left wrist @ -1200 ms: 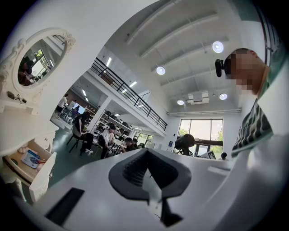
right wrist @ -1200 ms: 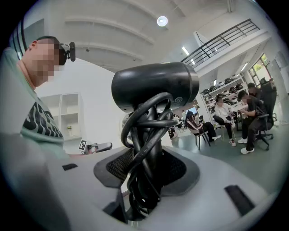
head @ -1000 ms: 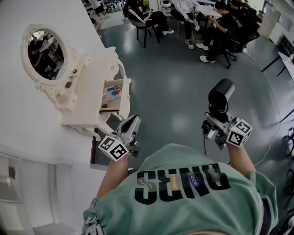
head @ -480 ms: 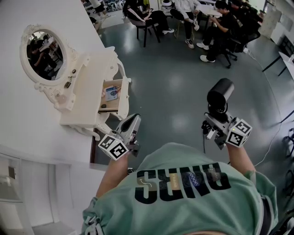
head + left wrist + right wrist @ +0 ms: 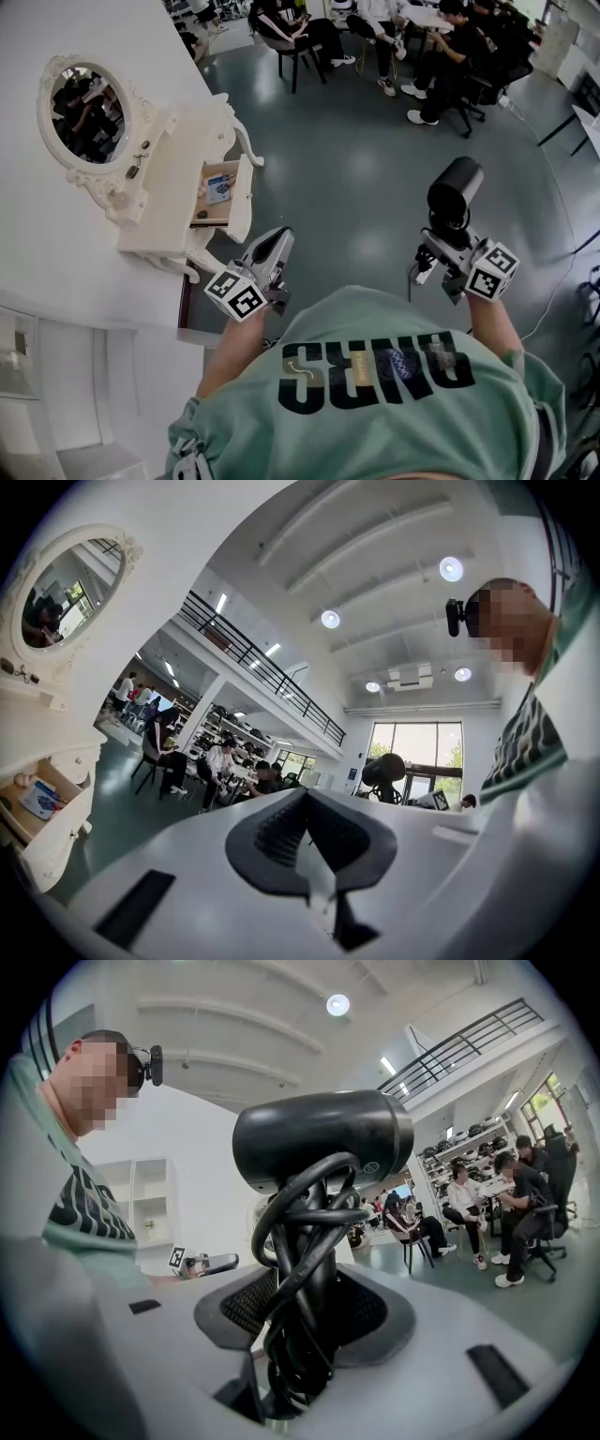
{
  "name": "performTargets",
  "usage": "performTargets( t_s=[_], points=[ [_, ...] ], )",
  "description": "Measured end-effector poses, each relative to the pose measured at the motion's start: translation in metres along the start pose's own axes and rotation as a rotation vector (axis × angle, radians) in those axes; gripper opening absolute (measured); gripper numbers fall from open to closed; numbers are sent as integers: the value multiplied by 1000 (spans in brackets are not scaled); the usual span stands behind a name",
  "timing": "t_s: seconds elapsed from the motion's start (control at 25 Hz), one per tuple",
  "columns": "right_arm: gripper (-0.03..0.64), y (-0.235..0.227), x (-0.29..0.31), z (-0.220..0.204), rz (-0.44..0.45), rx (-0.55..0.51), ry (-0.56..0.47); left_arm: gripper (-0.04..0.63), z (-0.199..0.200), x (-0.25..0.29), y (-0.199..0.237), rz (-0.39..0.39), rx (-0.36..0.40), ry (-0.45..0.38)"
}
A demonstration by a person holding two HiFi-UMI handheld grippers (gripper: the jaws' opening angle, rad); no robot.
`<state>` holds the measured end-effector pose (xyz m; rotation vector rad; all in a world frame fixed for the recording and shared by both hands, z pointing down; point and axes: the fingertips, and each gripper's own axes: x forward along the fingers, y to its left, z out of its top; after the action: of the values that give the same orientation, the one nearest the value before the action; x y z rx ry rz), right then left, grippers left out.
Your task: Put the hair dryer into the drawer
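Jaws of your right gripper point(image 5: 439, 242) clamp the black hair dryer point(image 5: 455, 190) in the head view; the open drawer point(image 5: 221, 192) lies well apart. Left gripper view: your left gripper point(image 5: 305, 794) is closed, empty. Right gripper view: jaws pinch the cord-wrapped handle.

Nudged the left gripper point(image 5: 279, 236) a touch toward 1 o'clock and the right gripper point(image 5: 441, 242), with the hair dryer point(image 5: 456, 190), barely toward 3 o'clock in the head view, leaving the dressing table point(image 5: 164, 202) and its open drawer point(image 5: 217, 187) shifted toward 10 o'clock, the drawer more edge-on.
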<state>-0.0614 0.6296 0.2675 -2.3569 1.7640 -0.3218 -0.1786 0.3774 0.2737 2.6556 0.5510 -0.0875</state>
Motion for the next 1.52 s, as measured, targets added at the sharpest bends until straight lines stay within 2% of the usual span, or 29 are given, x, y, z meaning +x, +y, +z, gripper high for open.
performTargets(
  t_s=[0.28,0.48,0.72,0.88,1.04,1.2,1.36,1.52],
  points=[
    [176,-34,-14,-5,7,-45,27,0,-21,43,-9,-9,1,29],
    [176,-56,7,-9,12,-15,37,-1,-20,65,17,-7,-7,56],
    [176,-91,91,-4,-33,-12,46,0,-3,100,112,-60,-39,72],
    [176,-122,156,6,-78,-27,2,0,7,136,191,-124,-31,79],
    [176,-151,242,39,-141,4,-42,0,47,185,280,-212,-65,99],
    [176,-170,313,70,-174,2,-76,0,89,218,344,-276,-39,120],
    [176,-192,366,90,-184,6,-78,-1,114,234,401,-266,-51,112],
    [176,-217,398,97,-175,11,-51,-1,118,244,437,-229,-73,111]
  ],
)
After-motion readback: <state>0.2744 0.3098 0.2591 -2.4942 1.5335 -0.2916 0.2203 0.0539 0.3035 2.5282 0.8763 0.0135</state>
